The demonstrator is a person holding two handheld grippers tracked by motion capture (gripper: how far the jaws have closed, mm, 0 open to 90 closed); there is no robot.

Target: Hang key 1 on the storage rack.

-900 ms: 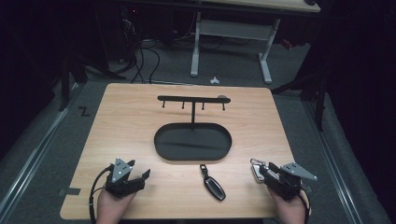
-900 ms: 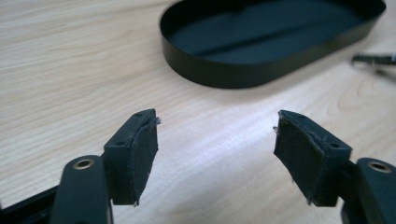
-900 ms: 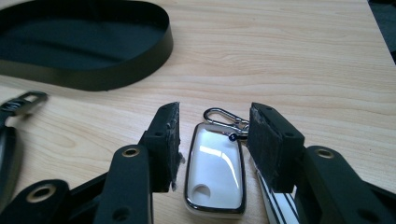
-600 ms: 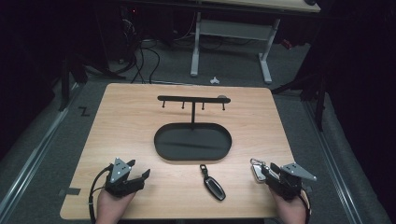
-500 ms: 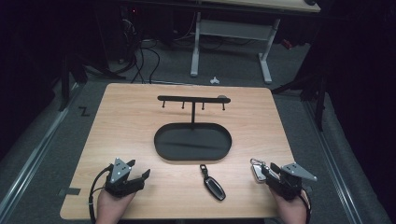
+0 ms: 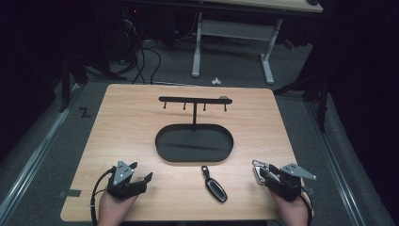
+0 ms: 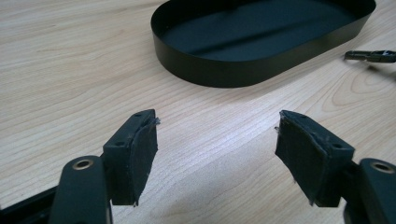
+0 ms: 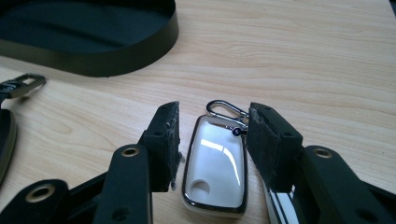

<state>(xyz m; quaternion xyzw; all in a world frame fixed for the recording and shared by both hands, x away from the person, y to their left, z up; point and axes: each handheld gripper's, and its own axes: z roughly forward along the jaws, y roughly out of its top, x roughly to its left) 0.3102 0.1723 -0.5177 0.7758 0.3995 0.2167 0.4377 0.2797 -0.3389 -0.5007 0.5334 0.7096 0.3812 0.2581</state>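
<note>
A white key fob (image 8: 215,168) with a silver clip lies flat on the wooden table (image 6: 117,122) near the front right. My right gripper (image 8: 214,126) is open, its jaws standing close on either side of the fob, which rests on the wood. A black key fob (image 6: 214,183) lies at the front centre, clip end toward the tray. At the front left my left gripper (image 6: 142,170) is wide open over bare wood with nothing between its pads (image 7: 144,149). In the high view the white key fob (image 6: 258,173) sits at the right gripper (image 6: 261,172) tips.
A black oval tray (image 6: 157,141) with nothing in it sits mid-table, with a black hook rack (image 6: 195,100) rising from its far edge. The tray wall (image 7: 224,74) lies ahead of the left gripper. Table legs and cables stand on the floor beyond.
</note>
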